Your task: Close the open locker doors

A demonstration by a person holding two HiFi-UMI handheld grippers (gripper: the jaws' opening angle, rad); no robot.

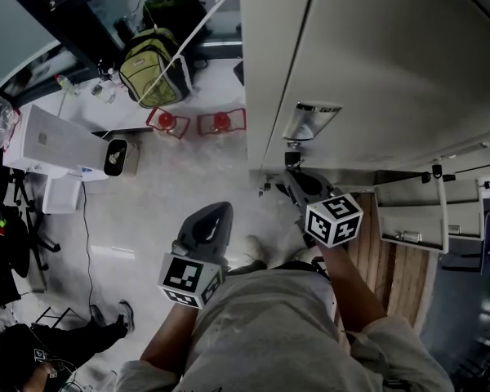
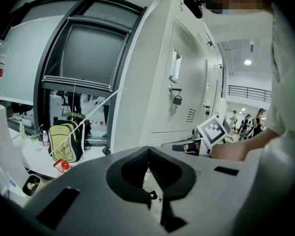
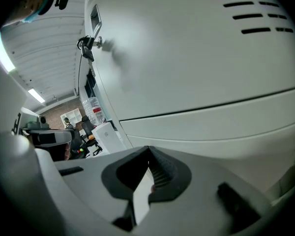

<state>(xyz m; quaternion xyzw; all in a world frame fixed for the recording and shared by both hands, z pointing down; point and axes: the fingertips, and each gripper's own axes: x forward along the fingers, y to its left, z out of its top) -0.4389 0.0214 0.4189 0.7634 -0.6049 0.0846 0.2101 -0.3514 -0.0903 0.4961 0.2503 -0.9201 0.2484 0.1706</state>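
Note:
A row of pale grey lockers (image 1: 367,55) fills the upper right of the head view. Further right, a lower door (image 1: 410,212) stands out from the row, apparently open. My right gripper (image 1: 292,180) is shut and empty, its tips at the foot of the nearest locker. In the right gripper view my right gripper (image 3: 148,150) points at a closed door (image 3: 196,63) close ahead, with vent slots (image 3: 255,18) and a padlock (image 3: 86,47). My left gripper (image 1: 215,216) hangs over the floor to the left, shut and empty. In the left gripper view my left gripper (image 2: 147,150) faces the locker side (image 2: 187,92).
A green backpack (image 1: 153,65) and two red-framed objects (image 1: 198,122) lie on the floor at the back. A white box (image 1: 61,141) stands at the left. Another person's legs (image 1: 90,325) show at bottom left. Wooden slats (image 1: 400,272) lie at my right.

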